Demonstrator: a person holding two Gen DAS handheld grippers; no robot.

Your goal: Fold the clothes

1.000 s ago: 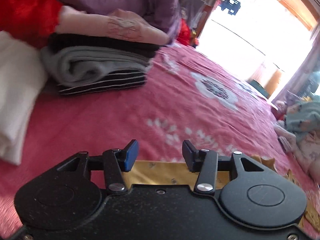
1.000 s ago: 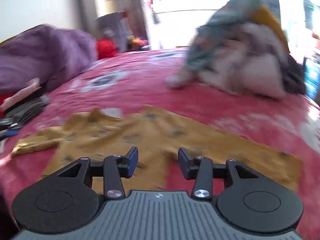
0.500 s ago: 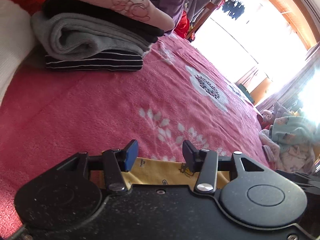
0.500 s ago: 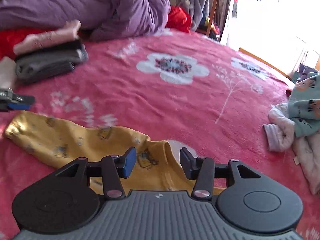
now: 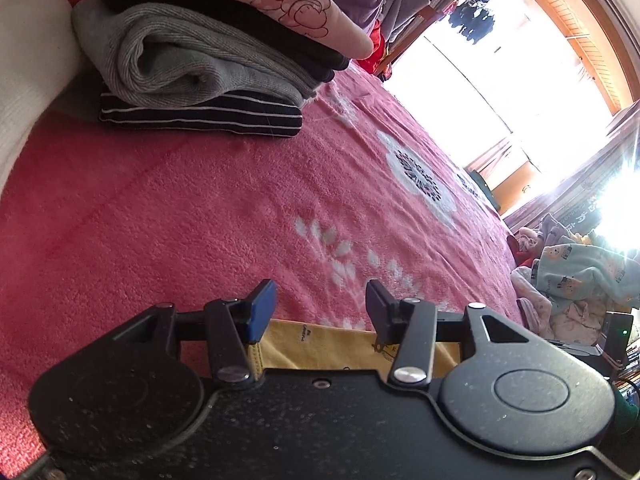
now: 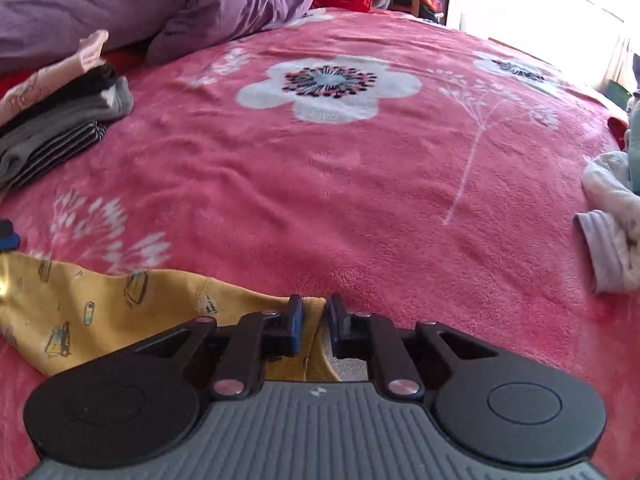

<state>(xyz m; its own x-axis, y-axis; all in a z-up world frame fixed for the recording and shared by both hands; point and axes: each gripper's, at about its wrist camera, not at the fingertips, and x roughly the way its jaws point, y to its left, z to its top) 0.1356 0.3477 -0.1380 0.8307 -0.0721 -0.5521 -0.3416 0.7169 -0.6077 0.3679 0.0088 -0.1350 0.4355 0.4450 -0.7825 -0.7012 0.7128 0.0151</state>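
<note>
A yellow printed garment (image 6: 100, 312) lies flat at the near edge of the pink bedspread (image 6: 340, 200). My right gripper (image 6: 314, 316) is low over its right end. The jaws are closing, and a bunched ridge of the yellow cloth fills the narrow gap between the pads. My left gripper (image 5: 320, 304) stands open just above the garment's other end (image 5: 328, 344), with a strip of yellow cloth under its fingers and nothing pinched. Its fingertip (image 6: 8, 236) shows at the left edge of the right wrist view.
A stack of folded clothes (image 5: 200, 64), pink on black, grey and striped, sits at the far left (image 6: 52, 132). Beside it lies a white folded piece (image 5: 28, 80). A purple duvet (image 6: 120, 4) lies behind. Loose unfolded clothes (image 6: 612, 232) are heaped at the right (image 5: 580, 280).
My right gripper swung across the bed to the yellow garment's end and its jaws narrowed onto the cloth. The left gripper rolled and crept toward the folded stack, jaws unchanged.
</note>
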